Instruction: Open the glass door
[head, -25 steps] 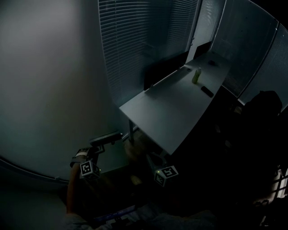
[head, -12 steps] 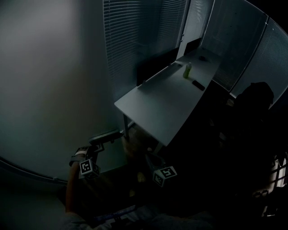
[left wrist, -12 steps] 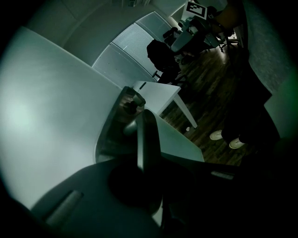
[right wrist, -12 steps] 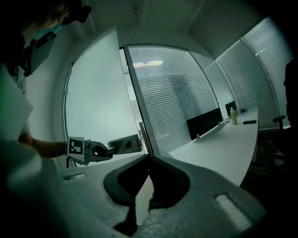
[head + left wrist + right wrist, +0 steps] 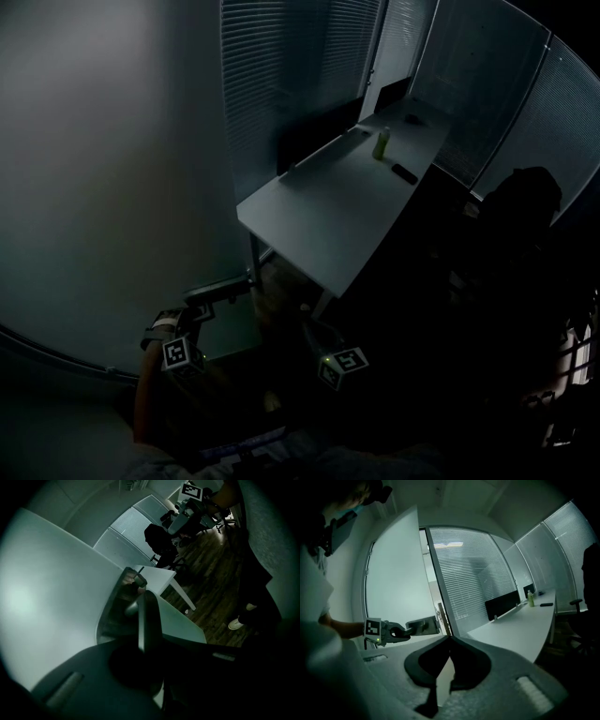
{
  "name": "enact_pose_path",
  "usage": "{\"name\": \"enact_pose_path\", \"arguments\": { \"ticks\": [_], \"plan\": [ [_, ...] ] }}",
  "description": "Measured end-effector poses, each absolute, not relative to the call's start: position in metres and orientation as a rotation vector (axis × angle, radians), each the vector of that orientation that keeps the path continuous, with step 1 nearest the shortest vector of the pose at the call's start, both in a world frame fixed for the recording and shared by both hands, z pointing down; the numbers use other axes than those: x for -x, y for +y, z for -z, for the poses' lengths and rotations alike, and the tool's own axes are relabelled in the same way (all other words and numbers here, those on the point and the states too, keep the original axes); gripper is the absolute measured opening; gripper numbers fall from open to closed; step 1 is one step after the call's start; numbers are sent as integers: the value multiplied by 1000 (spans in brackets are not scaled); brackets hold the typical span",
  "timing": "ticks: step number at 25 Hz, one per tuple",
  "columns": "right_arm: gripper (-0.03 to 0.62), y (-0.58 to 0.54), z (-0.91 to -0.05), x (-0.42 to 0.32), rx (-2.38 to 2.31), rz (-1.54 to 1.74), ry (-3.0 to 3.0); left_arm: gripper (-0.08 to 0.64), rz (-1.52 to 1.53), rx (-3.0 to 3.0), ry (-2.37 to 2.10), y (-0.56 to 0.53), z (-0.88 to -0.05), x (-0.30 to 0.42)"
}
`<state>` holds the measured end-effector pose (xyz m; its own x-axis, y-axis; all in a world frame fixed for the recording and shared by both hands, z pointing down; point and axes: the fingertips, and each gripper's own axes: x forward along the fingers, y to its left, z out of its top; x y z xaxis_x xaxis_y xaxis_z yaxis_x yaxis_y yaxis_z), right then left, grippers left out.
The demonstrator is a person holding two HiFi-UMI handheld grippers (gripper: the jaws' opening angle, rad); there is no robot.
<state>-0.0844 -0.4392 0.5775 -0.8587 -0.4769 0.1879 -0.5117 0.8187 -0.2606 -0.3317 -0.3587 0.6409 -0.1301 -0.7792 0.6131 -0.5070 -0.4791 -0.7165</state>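
Observation:
The room is dim. The frosted glass door (image 5: 94,187) fills the left of the head view, with its handle (image 5: 225,286) low on its edge. My left gripper (image 5: 208,298) is shut on that handle. In the left gripper view the dark lever (image 5: 147,616) stands edge-on at the closed jaws of the left gripper (image 5: 146,644), against the pale door (image 5: 47,597). The right gripper view shows the left gripper (image 5: 408,631) at the handle plate (image 5: 423,625) by the door's edge. My right gripper (image 5: 309,328) (image 5: 450,638) hangs shut and empty, right of the handle.
A long white desk (image 5: 337,206) runs away from the door along blinds (image 5: 281,75). It carries a green bottle (image 5: 382,142), a small dark object (image 5: 405,173) and a dark screen (image 5: 309,141). A dark office chair (image 5: 525,206) stands at the right.
The head view has swung: the desk now sits further left and higher. The left gripper has stayed clamped on the handle. The right gripper's cube has barely shifted.

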Motion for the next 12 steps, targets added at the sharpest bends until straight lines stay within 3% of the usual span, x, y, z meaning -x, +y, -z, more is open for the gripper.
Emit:
{"name": "enact_pose_path", "arguments": {
  "ticks": [12],
  "plan": [
    [2, -412, -578, 58, -825, -460, -2871, 3, 1634, 1910, 1390, -332, -637, 309]
  ]
}}
